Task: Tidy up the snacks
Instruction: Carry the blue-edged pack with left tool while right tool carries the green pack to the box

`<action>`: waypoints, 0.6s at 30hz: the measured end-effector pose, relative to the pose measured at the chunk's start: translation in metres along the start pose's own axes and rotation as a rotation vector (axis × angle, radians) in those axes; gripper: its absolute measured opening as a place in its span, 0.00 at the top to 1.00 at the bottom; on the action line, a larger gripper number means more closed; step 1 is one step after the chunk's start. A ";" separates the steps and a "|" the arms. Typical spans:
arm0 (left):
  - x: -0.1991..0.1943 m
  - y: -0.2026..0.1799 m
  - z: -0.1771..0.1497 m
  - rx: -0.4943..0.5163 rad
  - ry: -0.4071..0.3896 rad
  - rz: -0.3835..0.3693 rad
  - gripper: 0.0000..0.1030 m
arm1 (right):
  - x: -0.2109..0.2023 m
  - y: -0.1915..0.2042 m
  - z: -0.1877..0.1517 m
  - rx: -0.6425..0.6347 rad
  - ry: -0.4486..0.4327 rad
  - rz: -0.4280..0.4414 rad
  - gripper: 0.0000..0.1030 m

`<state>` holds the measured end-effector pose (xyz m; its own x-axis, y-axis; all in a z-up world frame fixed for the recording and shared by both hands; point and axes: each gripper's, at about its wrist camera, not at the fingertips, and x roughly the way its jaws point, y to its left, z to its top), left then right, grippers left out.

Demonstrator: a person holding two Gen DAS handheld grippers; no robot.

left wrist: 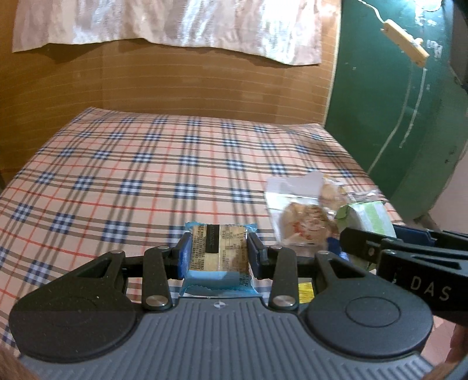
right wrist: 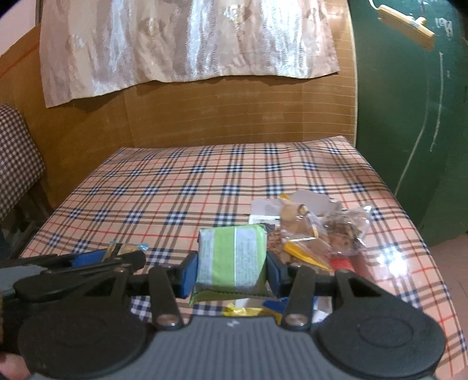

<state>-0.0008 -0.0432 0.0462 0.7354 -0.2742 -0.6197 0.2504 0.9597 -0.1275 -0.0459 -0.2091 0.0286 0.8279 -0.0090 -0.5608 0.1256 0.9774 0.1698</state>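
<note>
My left gripper (left wrist: 218,251) is shut on a blue-wrapped snack packet (left wrist: 218,257), held above the plaid tablecloth (left wrist: 131,175). My right gripper (right wrist: 231,269) is shut on a green-and-white snack packet (right wrist: 232,258); it also shows at the right of the left wrist view (left wrist: 365,217). The left gripper shows at the left edge of the right wrist view (right wrist: 122,257). A pile of snacks in clear bags (right wrist: 316,231) lies on the table's right side, just beyond the right gripper; it appears in the left wrist view too (left wrist: 304,216).
A brown cardboard wall (left wrist: 190,84) with a pale cloth (left wrist: 175,23) backs the table. A green door (right wrist: 409,117) stands at the right. A checked chair (right wrist: 14,163) is at the left. Yellow and blue wrappers (right wrist: 251,309) lie under the right gripper.
</note>
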 end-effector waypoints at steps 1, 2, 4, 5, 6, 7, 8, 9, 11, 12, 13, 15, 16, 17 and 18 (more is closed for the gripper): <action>-0.002 -0.006 0.000 0.007 0.000 -0.008 0.57 | -0.002 -0.002 -0.001 0.002 -0.003 -0.004 0.55; -0.003 -0.009 -0.001 0.013 0.000 -0.017 0.57 | -0.005 -0.004 -0.001 0.002 -0.007 -0.008 0.55; -0.005 -0.020 -0.001 0.027 0.004 -0.033 0.57 | -0.011 -0.010 -0.003 0.005 -0.011 -0.015 0.55; -0.004 -0.024 -0.001 0.036 0.004 -0.040 0.57 | -0.013 -0.014 -0.003 0.007 -0.011 -0.017 0.55; -0.004 -0.029 0.000 0.044 0.004 -0.049 0.57 | -0.016 -0.017 -0.004 0.011 -0.014 -0.022 0.55; -0.004 -0.034 0.001 0.049 0.003 -0.056 0.57 | -0.019 -0.021 -0.004 0.012 -0.019 -0.026 0.54; -0.001 -0.038 0.001 0.051 0.004 -0.066 0.57 | -0.022 -0.025 -0.004 0.014 -0.024 -0.033 0.54; -0.001 -0.043 0.002 0.055 0.004 -0.076 0.57 | -0.024 -0.029 -0.003 0.018 -0.029 -0.040 0.55; -0.002 -0.053 0.002 0.071 0.003 -0.089 0.57 | -0.029 -0.039 -0.003 0.029 -0.035 -0.054 0.55; -0.001 -0.059 0.001 0.080 0.003 -0.095 0.57 | -0.031 -0.044 -0.004 0.037 -0.039 -0.062 0.55; -0.001 -0.065 0.001 0.086 0.006 -0.105 0.57 | -0.034 -0.049 -0.004 0.042 -0.042 -0.070 0.55; 0.001 -0.074 -0.001 0.096 0.009 -0.120 0.57 | -0.038 -0.058 -0.005 0.051 -0.047 -0.086 0.55; 0.003 -0.078 -0.001 0.102 0.013 -0.128 0.57 | -0.039 -0.062 -0.006 0.054 -0.046 -0.091 0.55; 0.008 -0.081 -0.002 0.107 0.016 -0.135 0.57 | -0.041 -0.066 -0.007 0.058 -0.047 -0.097 0.55; 0.009 -0.085 -0.003 0.110 0.018 -0.142 0.57 | -0.042 -0.070 -0.008 0.061 -0.047 -0.105 0.55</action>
<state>-0.0172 -0.1275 0.0486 0.6766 -0.4040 -0.6157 0.4190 0.8987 -0.1293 -0.0942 -0.2757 0.0341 0.8331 -0.1214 -0.5397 0.2443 0.9561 0.1621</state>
